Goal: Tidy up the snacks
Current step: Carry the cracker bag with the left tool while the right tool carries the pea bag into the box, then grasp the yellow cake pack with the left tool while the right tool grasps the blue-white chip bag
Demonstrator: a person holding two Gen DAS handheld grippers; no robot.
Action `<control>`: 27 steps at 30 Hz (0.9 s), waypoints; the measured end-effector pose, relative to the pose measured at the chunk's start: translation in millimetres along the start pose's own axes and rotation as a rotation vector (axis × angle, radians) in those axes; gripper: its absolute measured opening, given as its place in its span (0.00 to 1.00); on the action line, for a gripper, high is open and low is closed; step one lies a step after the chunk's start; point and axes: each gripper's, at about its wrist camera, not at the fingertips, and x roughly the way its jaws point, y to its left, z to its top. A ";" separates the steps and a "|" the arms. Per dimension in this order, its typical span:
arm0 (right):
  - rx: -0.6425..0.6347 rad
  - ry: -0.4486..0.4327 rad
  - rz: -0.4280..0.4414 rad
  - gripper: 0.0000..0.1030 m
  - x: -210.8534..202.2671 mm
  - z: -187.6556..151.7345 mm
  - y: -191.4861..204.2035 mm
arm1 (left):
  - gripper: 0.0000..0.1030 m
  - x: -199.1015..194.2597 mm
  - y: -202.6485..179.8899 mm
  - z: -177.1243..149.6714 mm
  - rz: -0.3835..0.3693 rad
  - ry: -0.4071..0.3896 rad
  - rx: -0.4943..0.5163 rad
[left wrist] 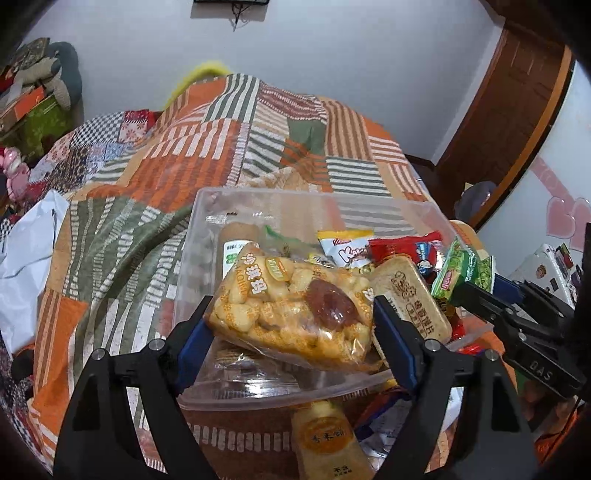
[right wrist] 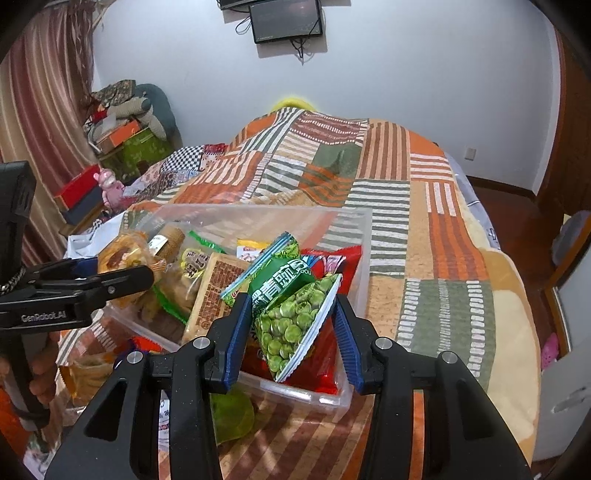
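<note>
Left tool (left wrist: 291,321) pinches a crinkly clear puff pack (left wrist: 291,314); right tool (right wrist: 293,332) pinches a glossy pea pack (right wrist: 291,321), both over the clear bin (right wrist: 258,218).

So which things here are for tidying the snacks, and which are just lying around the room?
For the job:
- clear plastic box
- sachima pack in the left gripper
- green pea packet in the right gripper
- red snack bag, biscuit pack

Just lying about:
- patchwork blanket
- pink toy
- wall screen
- curtain
</note>
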 end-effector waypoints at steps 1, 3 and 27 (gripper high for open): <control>-0.004 0.004 0.003 0.43 0.0 -0.1 0.4 | 0.81 -1.0 0.4 -0.6 -0.003 -0.003 -0.004; -0.008 0.005 0.007 0.47 -1.8 -0.4 2.1 | 0.82 -5.1 -0.3 -0.8 -0.004 -0.016 -0.002; -0.027 -0.066 0.056 0.65 -58.8 -23.0 37.3 | 0.86 -75.2 2.2 -46.8 0.013 -0.034 0.051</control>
